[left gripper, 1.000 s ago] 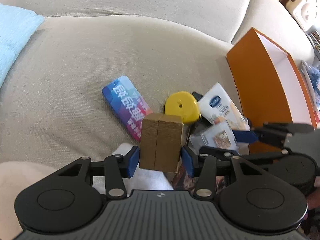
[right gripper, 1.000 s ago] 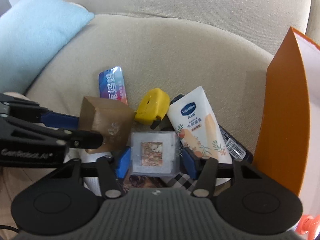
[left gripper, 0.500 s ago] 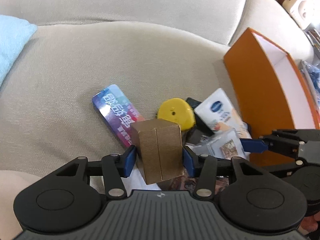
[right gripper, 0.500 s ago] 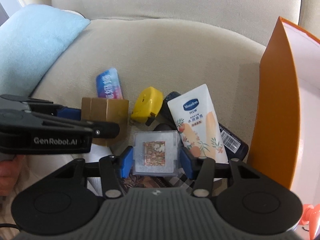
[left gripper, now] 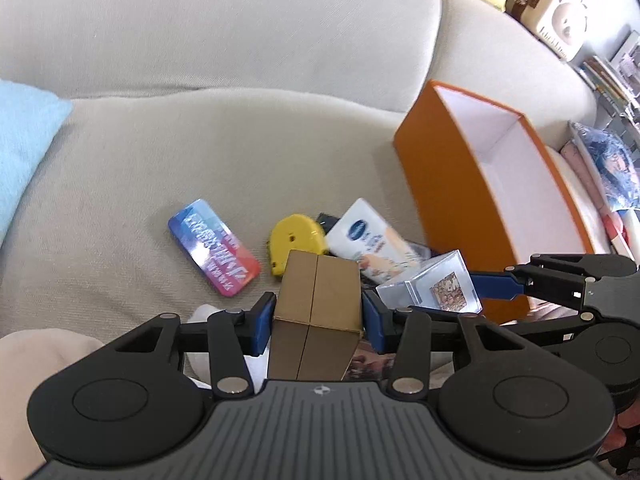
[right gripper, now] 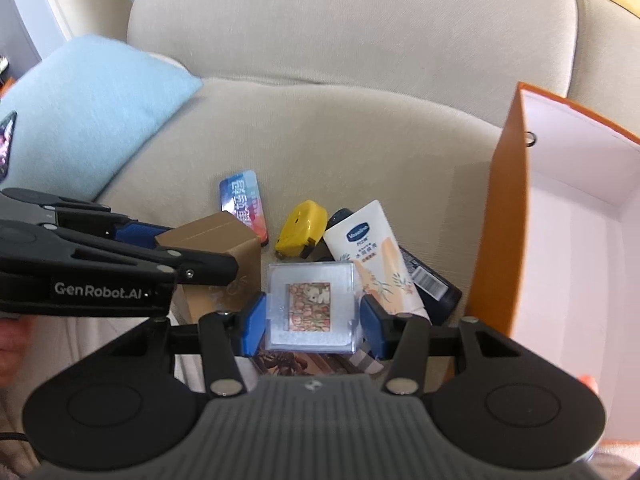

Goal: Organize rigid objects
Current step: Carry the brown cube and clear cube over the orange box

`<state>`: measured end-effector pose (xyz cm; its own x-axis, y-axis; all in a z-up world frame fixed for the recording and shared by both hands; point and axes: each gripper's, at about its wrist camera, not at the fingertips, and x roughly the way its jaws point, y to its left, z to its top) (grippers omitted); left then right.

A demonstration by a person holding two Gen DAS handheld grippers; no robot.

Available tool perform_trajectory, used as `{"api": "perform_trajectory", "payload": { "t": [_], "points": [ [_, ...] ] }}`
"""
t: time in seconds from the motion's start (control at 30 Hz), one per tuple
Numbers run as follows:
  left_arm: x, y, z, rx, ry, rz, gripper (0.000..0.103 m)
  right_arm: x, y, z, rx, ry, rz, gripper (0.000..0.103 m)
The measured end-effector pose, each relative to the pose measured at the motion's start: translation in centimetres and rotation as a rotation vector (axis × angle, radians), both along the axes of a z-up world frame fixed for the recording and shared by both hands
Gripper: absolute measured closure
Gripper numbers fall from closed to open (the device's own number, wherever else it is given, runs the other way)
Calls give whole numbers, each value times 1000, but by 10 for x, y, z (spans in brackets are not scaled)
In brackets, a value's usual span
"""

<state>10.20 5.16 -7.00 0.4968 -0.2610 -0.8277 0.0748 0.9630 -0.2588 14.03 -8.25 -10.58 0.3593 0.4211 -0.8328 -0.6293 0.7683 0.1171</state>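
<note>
Left gripper (left gripper: 318,318) is clamping a brown carton (left gripper: 316,312) between both blue pads, carried clear above the sofa seat (left gripper: 200,152); right gripper (right gripper: 312,316) is closing on a clear case (right gripper: 311,306) with a patterned insert, also lifted, pads touching its two sides. The two grippers are sitting side by side, carton and case near each other but apart.

The orange box (left gripper: 448,200) is standing open on the right part of the seat, its tall near wall rising just beside the case and edging the way in; its white interior (right gripper: 576,248) is showing bare.

The loose things are lying in a cluster just left of the box wall: a white lotion tube (right gripper: 372,256) is resting on a dark bottle (right gripper: 432,284) that is touching the box; a yellow tape measure (right gripper: 300,234) is lying just left of the tube; a colourful tin (left gripper: 214,254) is lying apart, further left.

The wide rear and left of the seat are offering free room up to the backrest (right gripper: 352,28); a blue pillow (right gripper: 88,120) is bordering the seat's left edge.
</note>
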Motion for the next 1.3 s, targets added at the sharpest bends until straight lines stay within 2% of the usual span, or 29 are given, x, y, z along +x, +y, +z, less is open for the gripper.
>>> {"api": "perform_trajectory", "payload": {
  "t": [0.43, 0.6, 0.73, 0.9, 1.07, 1.17, 1.3],
  "points": [
    [-16, -58, 67, -80, -123, -114, 51, -23, -74, 62, 139, -111, -100, 51],
    [-3, -92, 89, -120, -168, -176, 51, -19, -113, 82, 192, -145, -172, 51],
    [15, -121, 97, -167, -169, -217, 51, -7, -148, 93, 210, -164, -253, 51],
    [43, -159, 85, -219, -126, -270, 51, 18, -198, 94, 208, -153, -355, 51],
    [69, -195, 54, -246, -32, -279, 51, 47, -227, 75, 154, -90, -398, 51],
    [83, -210, 34, -269, 31, -276, 51, 54, -237, 61, 120, -48, -382, 51],
    [96, -231, 10, -231, 73, -323, 51, 61, -240, 43, 53, -5, -323, 51]
  ]
}}
